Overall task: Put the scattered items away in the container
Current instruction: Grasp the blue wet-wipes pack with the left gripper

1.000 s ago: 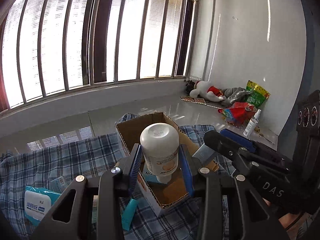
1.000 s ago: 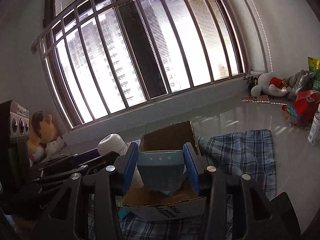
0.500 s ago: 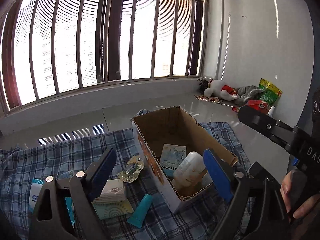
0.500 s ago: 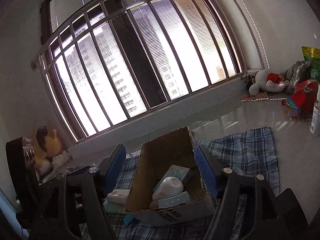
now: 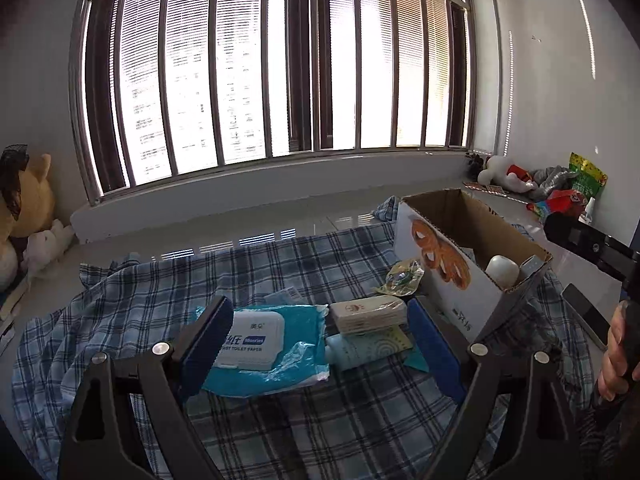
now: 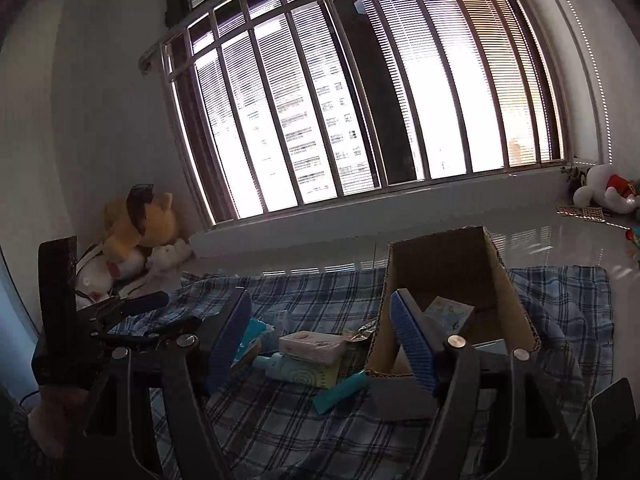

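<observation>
Both grippers empty over the leftover clutter beside the open brown cardboard box (image 5: pixel 472 240).

Left gripper (image 5: pixel 316 344): fingers wide, holding nothing, jaws just opened. Right gripper (image 6: pixel 320 344): fingers wide, empty, likewise just opened. Left of the box on the blue plaid cloth (image 5: pixel 160 280) lie the teal wet-wipe pack (image 5: pixel 264 340), cream tissue packet (image 5: pixel 370 314) and pale blue tube (image 5: pixel 360 350), the last two touching. Risks: fingers snagging cloth; pinching two items together; the soft pack slipping.
</observation>
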Tool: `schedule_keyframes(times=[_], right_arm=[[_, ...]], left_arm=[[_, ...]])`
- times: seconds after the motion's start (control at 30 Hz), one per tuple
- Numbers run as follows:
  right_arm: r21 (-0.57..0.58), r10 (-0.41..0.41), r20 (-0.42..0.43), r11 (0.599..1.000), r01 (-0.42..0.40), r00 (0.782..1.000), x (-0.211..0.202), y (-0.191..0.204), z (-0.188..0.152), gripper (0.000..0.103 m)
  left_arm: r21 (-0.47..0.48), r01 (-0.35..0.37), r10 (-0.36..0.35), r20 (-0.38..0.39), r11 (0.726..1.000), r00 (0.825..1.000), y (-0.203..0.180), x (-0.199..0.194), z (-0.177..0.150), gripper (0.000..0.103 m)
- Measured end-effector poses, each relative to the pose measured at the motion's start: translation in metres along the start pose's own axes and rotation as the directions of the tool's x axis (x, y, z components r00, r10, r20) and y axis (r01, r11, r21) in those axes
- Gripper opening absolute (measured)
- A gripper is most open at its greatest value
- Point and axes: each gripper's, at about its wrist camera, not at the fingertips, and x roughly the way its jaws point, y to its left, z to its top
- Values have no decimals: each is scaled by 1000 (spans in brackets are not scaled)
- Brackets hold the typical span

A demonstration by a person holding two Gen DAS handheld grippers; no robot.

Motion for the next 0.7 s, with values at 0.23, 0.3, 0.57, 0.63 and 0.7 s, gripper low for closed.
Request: schedule_keyframes(times=[0.23,0.3,0.57,0.63,0.7], right_arm=[[-136,-11,-103,991,-3,995,31,36,-22,70],[-140,-20,-122,990,3,992,36,36,-25,70],[-101,-38,-143,995,24,989,39,23,-25,70],[-83,-38,-146,996,26,989,39,19,-25,70],[-63,-34,-146,998,25,989,37,15,-24,70]], left_arm=[[108,-41,43,-19,993,999,10,10,-39,91],[187,-78,85,-27,979,996,2,17,-48,91],[307,-23,44,-63,952,997,-28,44,-54,81],[376,-75,114,-81,923,990,-38,57,-56,59],[434,-148,219,-118,889,969,-43,72,-61,42]])
